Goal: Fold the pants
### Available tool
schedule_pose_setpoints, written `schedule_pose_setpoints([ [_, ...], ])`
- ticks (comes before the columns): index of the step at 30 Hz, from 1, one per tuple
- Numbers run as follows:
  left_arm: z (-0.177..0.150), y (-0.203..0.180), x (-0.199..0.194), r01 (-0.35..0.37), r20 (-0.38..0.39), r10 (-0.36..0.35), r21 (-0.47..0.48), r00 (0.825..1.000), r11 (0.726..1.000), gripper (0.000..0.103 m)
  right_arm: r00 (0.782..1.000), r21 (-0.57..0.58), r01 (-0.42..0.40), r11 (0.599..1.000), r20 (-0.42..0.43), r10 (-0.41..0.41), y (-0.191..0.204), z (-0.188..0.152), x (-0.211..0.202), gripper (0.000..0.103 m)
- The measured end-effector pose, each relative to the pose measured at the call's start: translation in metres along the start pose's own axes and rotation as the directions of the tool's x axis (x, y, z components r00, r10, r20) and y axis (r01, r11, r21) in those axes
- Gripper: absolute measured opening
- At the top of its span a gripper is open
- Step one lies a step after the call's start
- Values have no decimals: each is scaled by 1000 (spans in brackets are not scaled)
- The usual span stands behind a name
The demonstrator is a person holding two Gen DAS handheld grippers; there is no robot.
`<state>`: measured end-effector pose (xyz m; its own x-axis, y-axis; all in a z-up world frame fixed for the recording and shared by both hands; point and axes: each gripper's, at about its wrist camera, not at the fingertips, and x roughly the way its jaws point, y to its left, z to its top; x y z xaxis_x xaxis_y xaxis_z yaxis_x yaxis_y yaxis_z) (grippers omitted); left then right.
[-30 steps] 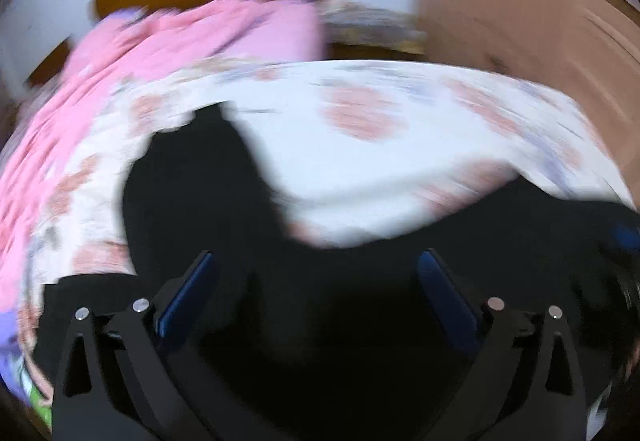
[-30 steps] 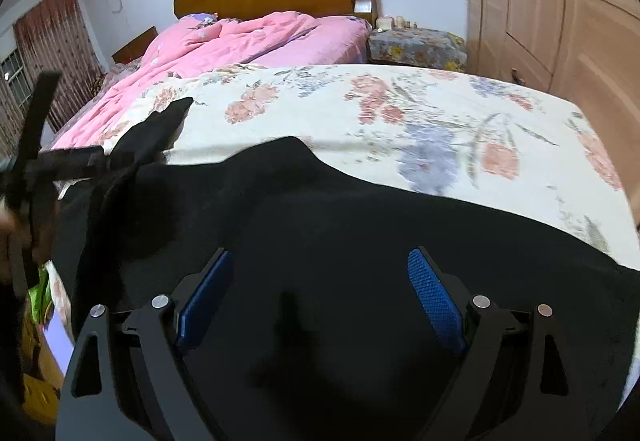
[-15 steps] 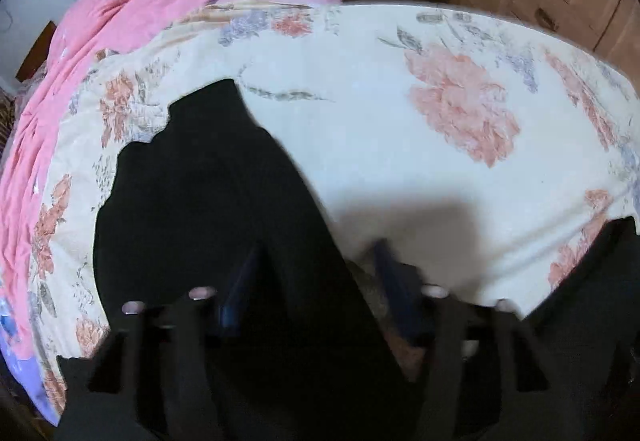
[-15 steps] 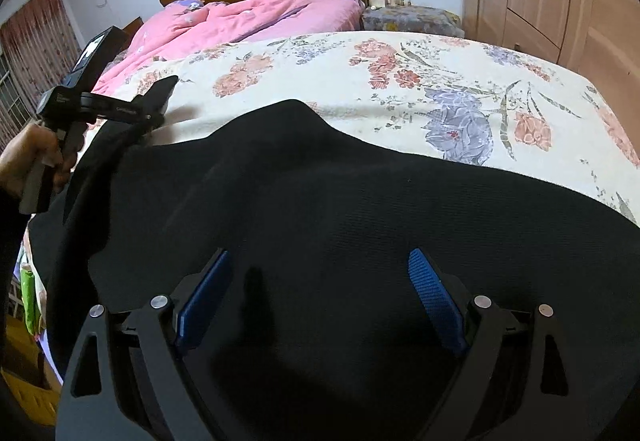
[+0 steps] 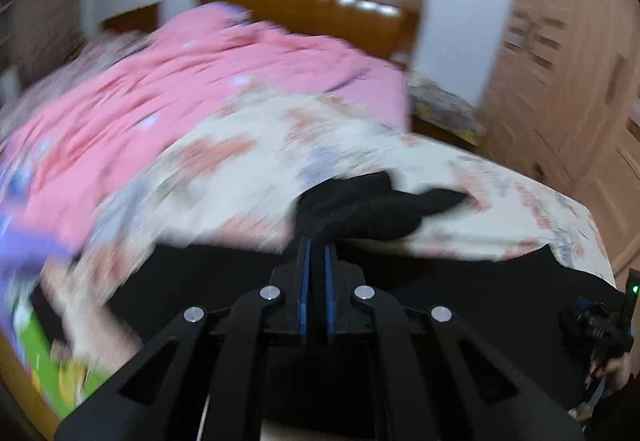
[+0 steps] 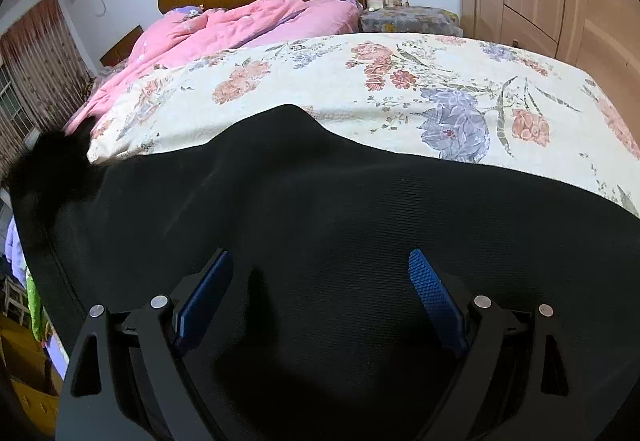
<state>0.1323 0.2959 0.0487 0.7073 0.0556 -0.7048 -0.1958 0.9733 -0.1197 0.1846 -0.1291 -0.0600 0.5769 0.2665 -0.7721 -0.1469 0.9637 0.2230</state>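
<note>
My left gripper (image 5: 316, 241) has its jaws pressed together on a bunched fold of the black pants (image 5: 372, 209); the cloth sticks out past the tips toward 1 o'clock in a crumpled lump with a pointed end. This view is blurred. The rest of the pants lies flat below, from 9 to 3 o'clock, on the floral bedsheet (image 5: 248, 161).

My right gripper (image 6: 320, 281) has its jaws wide apart, with nothing between the blue pads (image 6: 434, 293). The pants (image 6: 320, 193) are a broad, dark, finely ribbed sheet under and ahead of the jaws, with a small peak at 12 o'clock. At 10 o'clock the cloth rises in a dark lump. Beyond is the bedsheet (image 6: 400, 69), then a pink quilt (image 6: 240, 25) at 11 o'clock.
</note>
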Motion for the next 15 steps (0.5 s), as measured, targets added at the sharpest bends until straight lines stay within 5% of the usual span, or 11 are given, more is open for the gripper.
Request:
schedule_pose_setpoints([
  [5,-89,80,39,-90,-189,55,-182,980,979,6,1000,-1,-1,1000,-5,1,1,1,0,87],
  [8,-107,88,38,-103,-141,76,-194,987,976,8,1000,-13,9,1000,-8,-9,2,1,0,87],
  [10,-104,86,31,-96,-113,73,-217,991,971,32,1000,-26,18,1000,-9,-18,3,-1,0,87],
  [11,-100,80,26,-92,-85,76,-206,993,974,52,1000,-26,19,999,-7,-19,4,-1,0,87],
  [15,-91,34,-2,-154,19,153,70,988,986,64,1000,-23,21,1000,-6,-21,3,-1,1,87],
])
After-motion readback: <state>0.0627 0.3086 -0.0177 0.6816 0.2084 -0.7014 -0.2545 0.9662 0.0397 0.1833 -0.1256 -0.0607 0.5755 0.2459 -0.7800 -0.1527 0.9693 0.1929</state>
